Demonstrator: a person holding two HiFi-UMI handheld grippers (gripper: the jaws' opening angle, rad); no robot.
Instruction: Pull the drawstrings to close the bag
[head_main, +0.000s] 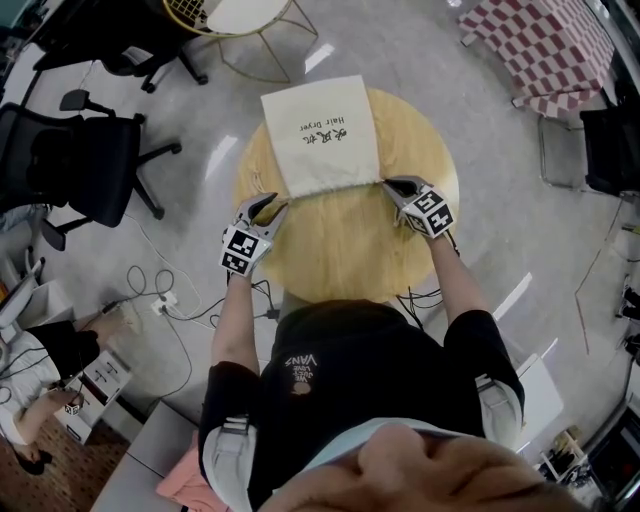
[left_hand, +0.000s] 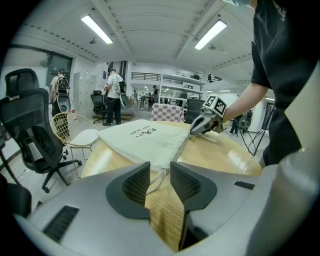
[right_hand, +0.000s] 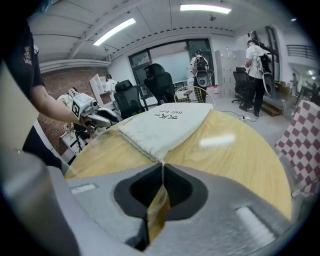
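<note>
Two grippers: one in each of the person's hands, one at each end of the bag's near edge.
Left gripper (left_hand: 160, 163): jaws stand wide apart, gripping nothing. The left cord (left_hand: 156, 181) lies loose in the gap between them and seems to touch neither pad.
Right gripper (right_hand: 162, 167): jaws are closed tip to tip, right against the bag's corner. They appear to nip the right cord (right_hand: 161, 161), which shows only as a thin pale strand at the seam where the tips meet.
Bag (head_main: 320, 135): lies flat on the table just beyond both sets of fingers. Its closed bottom points away from the person and its mouth faces them.
Mouth hem (head_main: 335, 188): this is the line that matters. It runs straight across from the left fingers to the right fingers, with a cord leaving at each end.
Pull direction, as a judgement: each hand would draw outward along that line, away from the other, to gather the mouth.
Nearer hand: neither, since each sits at its own corner. The right looks ready; the left must first close on its cord.
Bag material: cream woven cloth, soft and limp, rectangular, with dark lettering on top. The hem is lightly puckered, and the mouth looks not yet drawn in.
Cords: thin, pale and twisted, the same colour as the cloth.
Pads (left_hand: 136, 184): black, with a ribbed mesh face, set in smooth grey shells.
Table (head_main: 340, 255): round, pale wood with fine grain and a slightly glossy top.
</note>
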